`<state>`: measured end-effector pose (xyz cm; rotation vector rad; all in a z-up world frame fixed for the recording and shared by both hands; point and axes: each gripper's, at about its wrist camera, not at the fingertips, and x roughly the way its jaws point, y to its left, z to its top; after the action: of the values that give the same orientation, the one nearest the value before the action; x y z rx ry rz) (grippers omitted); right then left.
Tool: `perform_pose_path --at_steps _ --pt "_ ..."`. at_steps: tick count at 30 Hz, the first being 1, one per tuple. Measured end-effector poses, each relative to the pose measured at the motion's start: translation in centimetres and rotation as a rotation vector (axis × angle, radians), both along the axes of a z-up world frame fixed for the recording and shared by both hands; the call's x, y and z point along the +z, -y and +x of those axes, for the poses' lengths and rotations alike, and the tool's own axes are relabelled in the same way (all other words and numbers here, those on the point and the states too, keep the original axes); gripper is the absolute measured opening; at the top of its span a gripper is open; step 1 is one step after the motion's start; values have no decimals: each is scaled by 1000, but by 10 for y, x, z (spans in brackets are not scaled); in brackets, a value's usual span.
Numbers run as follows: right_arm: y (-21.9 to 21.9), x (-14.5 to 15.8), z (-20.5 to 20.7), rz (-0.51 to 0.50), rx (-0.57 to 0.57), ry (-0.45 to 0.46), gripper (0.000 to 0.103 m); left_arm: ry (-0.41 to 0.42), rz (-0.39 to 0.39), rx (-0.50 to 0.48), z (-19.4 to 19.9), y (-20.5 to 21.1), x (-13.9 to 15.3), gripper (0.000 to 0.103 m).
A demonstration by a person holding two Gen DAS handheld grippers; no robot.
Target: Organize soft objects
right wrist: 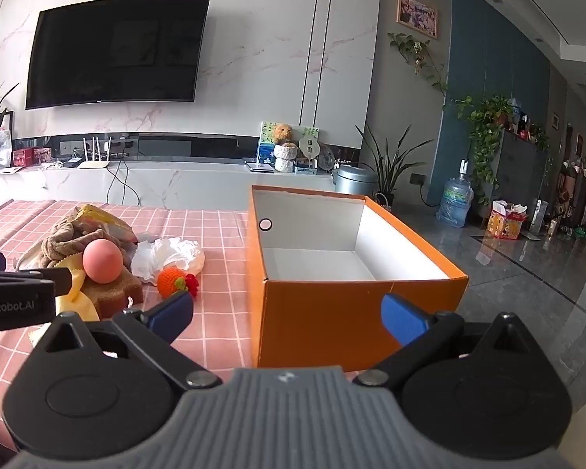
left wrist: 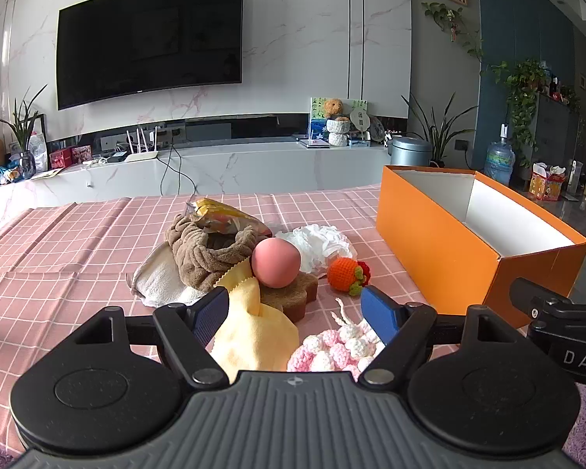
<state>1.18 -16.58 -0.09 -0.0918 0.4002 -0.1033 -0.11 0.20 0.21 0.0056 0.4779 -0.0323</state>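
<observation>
A heap of soft things lies on the pink checked tablecloth (left wrist: 58, 258): a brown towel (left wrist: 203, 254), a white cloth (left wrist: 156, 281), a snack bag (left wrist: 222, 215), a pink ball (left wrist: 275, 262) on a brown sponge (left wrist: 293, 297), white tissue (left wrist: 320, 246), a crocheted orange (left wrist: 343, 271), a yellow cloth (left wrist: 254, 332) and a pink-white crochet piece (left wrist: 340, 351). My left gripper (left wrist: 295, 312) is open above the yellow cloth and crochet piece. My right gripper (right wrist: 287, 312) is open and empty before the empty orange box (right wrist: 332, 312). The ball (right wrist: 102, 261) and orange (right wrist: 172, 281) show left of it.
The orange box (left wrist: 441, 250) stands at the table's right edge. Beyond the table are a marble TV console (left wrist: 215, 164), a wall television (left wrist: 148, 39), plants and a water bottle (right wrist: 455, 201). Grey floor (right wrist: 527, 273) lies to the right.
</observation>
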Motion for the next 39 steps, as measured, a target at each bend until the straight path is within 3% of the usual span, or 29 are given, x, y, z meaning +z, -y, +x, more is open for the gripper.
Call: perform_pose_path --at_steps 39 --pt "-2 -1 0 -15 9 -10 101 -10 -5 -8 -2 4 -1 91"
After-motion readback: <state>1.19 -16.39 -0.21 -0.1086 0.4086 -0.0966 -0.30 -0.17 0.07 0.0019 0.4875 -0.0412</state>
